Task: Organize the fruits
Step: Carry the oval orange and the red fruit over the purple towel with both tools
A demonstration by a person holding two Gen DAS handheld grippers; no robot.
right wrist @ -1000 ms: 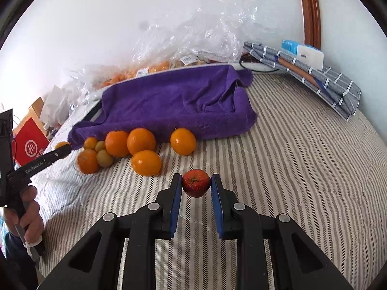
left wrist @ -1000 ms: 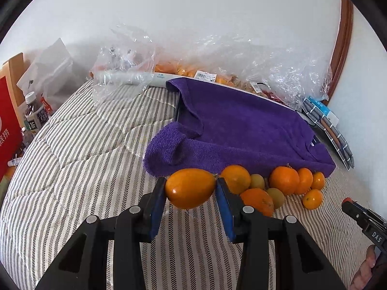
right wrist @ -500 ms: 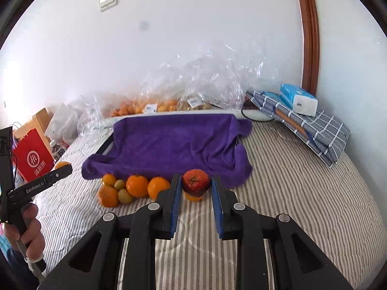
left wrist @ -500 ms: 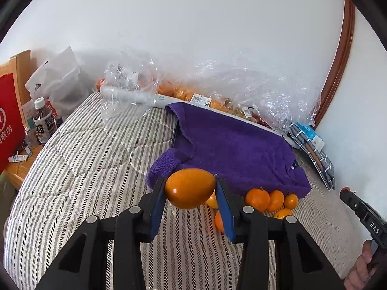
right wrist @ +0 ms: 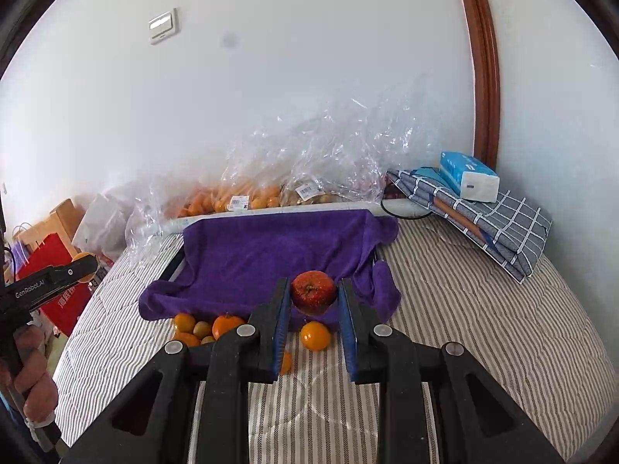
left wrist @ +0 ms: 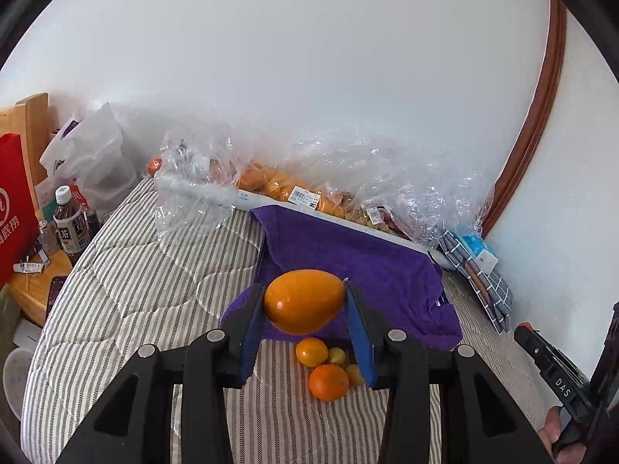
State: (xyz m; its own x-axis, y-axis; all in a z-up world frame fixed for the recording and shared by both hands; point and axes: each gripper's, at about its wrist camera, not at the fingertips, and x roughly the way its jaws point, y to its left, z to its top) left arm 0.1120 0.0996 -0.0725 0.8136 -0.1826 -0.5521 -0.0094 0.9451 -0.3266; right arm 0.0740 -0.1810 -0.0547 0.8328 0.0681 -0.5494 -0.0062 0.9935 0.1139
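Two fruits are held aloft. From the left wrist view, the left gripper [left wrist: 305, 301] has its fingers closed on an orange mango [left wrist: 305, 301], long axis crosswise between them, above the purple towel [left wrist: 371, 266] edge. From the right wrist view, the right gripper [right wrist: 314, 294] pinches a red apple [right wrist: 313, 292], with the towel-draped tray directly ahead; both look about equally near it.

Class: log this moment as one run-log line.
left gripper: shut on mango | right gripper: shut on apple | both above purple towel
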